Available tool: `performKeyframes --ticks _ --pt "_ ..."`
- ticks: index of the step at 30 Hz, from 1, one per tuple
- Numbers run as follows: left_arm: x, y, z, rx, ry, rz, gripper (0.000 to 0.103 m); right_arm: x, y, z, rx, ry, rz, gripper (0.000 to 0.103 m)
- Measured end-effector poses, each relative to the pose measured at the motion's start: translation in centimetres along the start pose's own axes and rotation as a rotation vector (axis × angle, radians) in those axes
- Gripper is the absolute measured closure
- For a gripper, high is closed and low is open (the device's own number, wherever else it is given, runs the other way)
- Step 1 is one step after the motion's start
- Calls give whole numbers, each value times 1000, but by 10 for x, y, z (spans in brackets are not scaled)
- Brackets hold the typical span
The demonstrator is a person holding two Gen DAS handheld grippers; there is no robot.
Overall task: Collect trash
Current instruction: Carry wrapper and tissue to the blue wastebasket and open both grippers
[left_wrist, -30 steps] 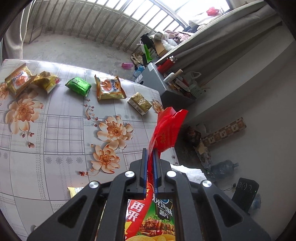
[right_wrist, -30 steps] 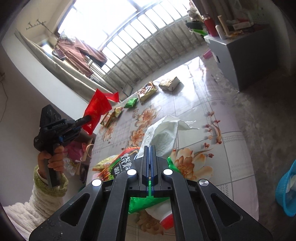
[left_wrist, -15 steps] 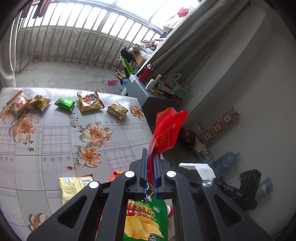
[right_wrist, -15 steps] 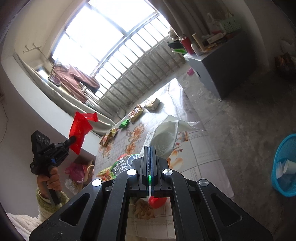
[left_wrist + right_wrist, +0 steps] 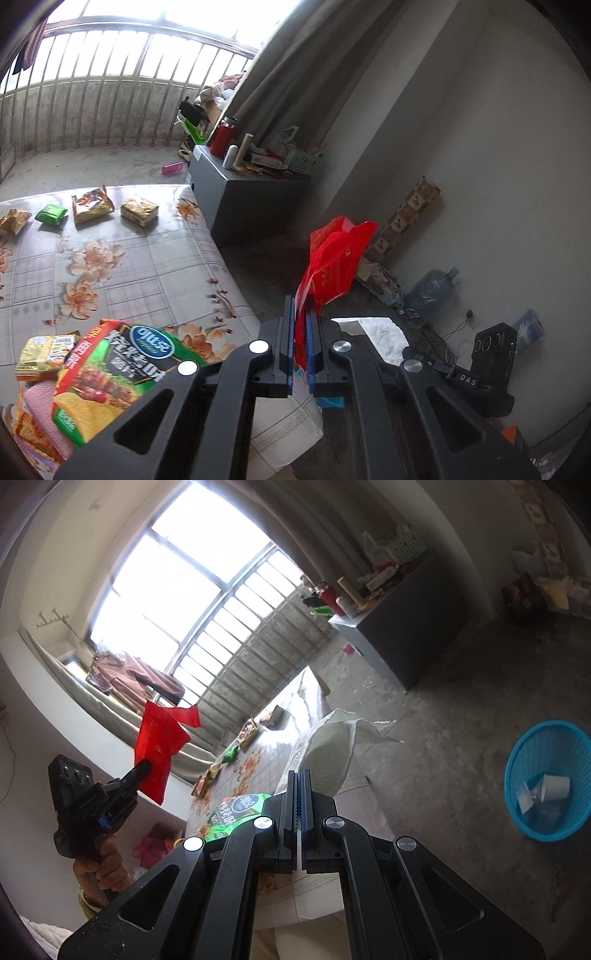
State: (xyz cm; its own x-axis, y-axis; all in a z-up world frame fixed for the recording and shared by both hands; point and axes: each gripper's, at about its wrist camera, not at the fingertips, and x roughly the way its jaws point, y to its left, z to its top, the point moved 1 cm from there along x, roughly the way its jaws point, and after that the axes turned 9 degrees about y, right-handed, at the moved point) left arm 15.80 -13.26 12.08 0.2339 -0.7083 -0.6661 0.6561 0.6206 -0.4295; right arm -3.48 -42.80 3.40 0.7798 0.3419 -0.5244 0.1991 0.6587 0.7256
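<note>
Two handheld grippers, each clamped on one piece of trash. The left gripper (image 5: 300, 314) pinches one red wrapper (image 5: 334, 264), held in the air past the table (image 5: 155, 266) edge. The right gripper (image 5: 299, 788) pinches one white tissue (image 5: 330, 755). One blue basket (image 5: 548, 779) on the floor holds two white scraps. Four snack packets line the table's far end

Red wrapper (image 5: 334, 266) in left claw (image 5: 300, 317)

Black hand-held gripper (image 5: 299, 786) with blue-lined fingers, silver screws; white fuzzy sleeve (image 5: 44, 934), green cuff.
</note>
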Motion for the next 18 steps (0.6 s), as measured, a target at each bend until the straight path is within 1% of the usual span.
performKeyframes --ticks 3,6,9,12,14,15,18 --pt "35 -31 -4 52 36 3 99 -16 -23 -4 47 -23 -32 103" --pt "75 -63 -9 114 75 21 99 -36 -52 -10 100 -52 -77 103" --pt "125 -93 -16 169 143 32 99 -48 -83 -17 165 -70 -138 103" --pt "173 -111 -27 212 218 51 98 -53 -118 -26 234 -66 -221 103" --pt "207 -124 -34 239 275 63 98 -51 -144 -33 292 -55 -260 103" --pt "221 -130 -37 258 289 74 98 -49 -155 -35 318 -49 -280 103" --pt "268 -146 -48 332 352 111 98 -41 -188 -41 395 -28 -311 103"
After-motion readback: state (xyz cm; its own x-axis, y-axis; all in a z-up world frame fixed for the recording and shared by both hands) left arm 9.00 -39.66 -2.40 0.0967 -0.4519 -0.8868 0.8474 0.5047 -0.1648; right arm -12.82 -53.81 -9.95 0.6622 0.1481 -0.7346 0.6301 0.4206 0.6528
